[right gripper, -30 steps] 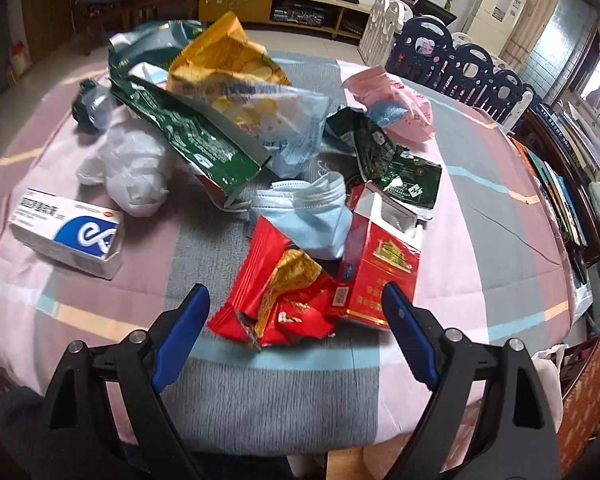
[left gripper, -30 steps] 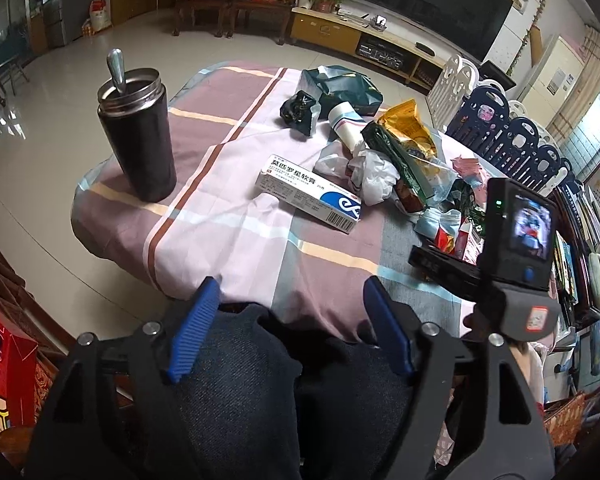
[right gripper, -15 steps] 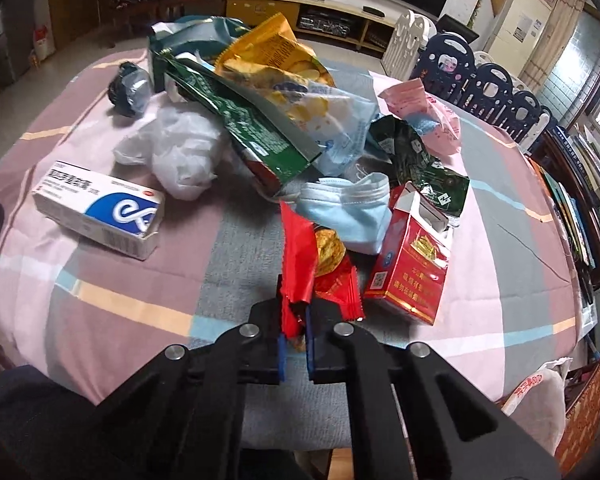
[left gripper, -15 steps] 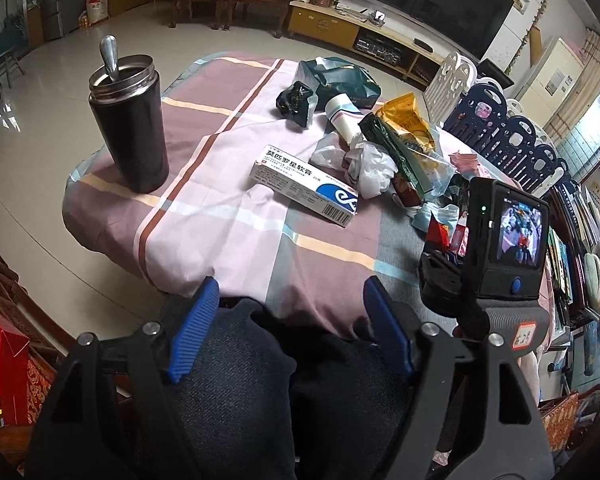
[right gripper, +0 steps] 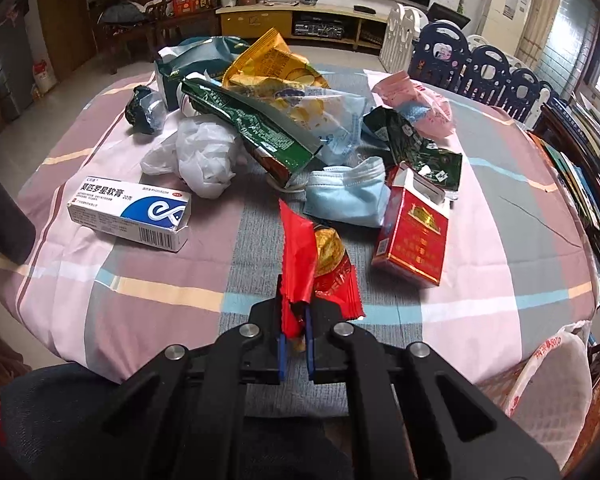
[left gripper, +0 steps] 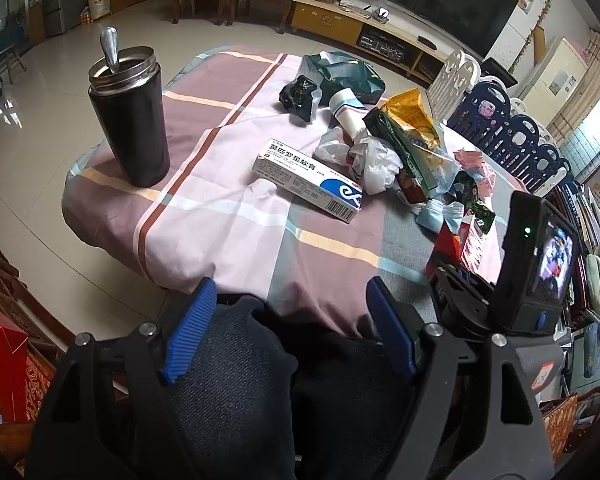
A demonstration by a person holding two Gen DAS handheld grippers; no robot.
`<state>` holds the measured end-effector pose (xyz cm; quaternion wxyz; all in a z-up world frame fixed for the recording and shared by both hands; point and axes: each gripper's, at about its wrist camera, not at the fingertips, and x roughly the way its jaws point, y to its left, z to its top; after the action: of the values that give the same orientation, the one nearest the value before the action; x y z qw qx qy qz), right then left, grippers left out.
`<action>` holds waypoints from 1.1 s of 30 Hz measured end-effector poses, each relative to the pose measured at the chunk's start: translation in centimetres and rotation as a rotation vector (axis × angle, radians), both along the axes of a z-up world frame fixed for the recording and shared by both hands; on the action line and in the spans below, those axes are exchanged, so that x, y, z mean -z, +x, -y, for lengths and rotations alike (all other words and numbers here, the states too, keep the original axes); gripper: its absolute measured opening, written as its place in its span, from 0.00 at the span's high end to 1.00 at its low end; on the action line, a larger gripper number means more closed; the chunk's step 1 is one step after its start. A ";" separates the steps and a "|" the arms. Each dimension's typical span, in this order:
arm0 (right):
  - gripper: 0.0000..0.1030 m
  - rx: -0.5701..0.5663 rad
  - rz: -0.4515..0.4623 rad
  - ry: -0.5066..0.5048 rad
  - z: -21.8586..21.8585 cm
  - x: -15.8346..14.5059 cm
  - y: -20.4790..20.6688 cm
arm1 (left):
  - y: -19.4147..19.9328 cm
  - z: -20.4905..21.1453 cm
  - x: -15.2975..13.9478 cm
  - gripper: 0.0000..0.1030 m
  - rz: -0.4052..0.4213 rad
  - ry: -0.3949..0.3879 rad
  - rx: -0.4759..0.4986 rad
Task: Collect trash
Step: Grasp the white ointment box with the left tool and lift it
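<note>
My right gripper (right gripper: 294,312) is shut on a crumpled red snack wrapper (right gripper: 300,252), held just above the checked tablecloth (right gripper: 500,280) near its front edge. Behind the wrapper lie a red cigarette pack (right gripper: 412,232), a blue face mask (right gripper: 348,196), a white medicine box (right gripper: 130,210), a white plastic bag (right gripper: 200,152), a green wrapper (right gripper: 252,128) and a yellow chip bag (right gripper: 272,64). My left gripper (left gripper: 290,284) hangs over the person's dark trousers in front of the table, its jaws opening with nothing held. The right gripper (left gripper: 456,276) shows at the right of the left wrist view.
A black steel canister with a lidded top (left gripper: 130,120) stands at the table's left corner. A pink packet (right gripper: 412,104) and a teal bag (left gripper: 344,76) lie further back. A white sack (right gripper: 552,364) hangs below the table's right edge. Blue and white fence panels (right gripper: 480,64) stand behind.
My right gripper closed on the red wrapper and has drawn it up and back toward the table's front edge. The left gripper has stayed over the lap.
</note>
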<state>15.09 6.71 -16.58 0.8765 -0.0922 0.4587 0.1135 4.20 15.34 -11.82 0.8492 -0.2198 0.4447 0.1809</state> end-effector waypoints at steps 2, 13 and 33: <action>0.92 0.009 0.038 -0.011 0.1 -0.4 -0.5 | 0.0 0.0 0.1 0.25 -0.003 -0.001 -0.003; 0.92 0.096 0.128 0.019 2.1 -1.7 -1.7 | 0.9 -3.8 2.4 0.24 0.040 -0.026 -0.139; 0.92 0.069 0.179 -0.044 1.2 -1.9 -2.3 | 16.2 -8.6 9.7 0.13 -0.022 -0.185 -0.125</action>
<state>12.78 5.56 -14.70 0.9151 -0.1052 0.3839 0.0644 20.43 23.99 -21.55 0.8075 -0.3225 0.4542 0.1940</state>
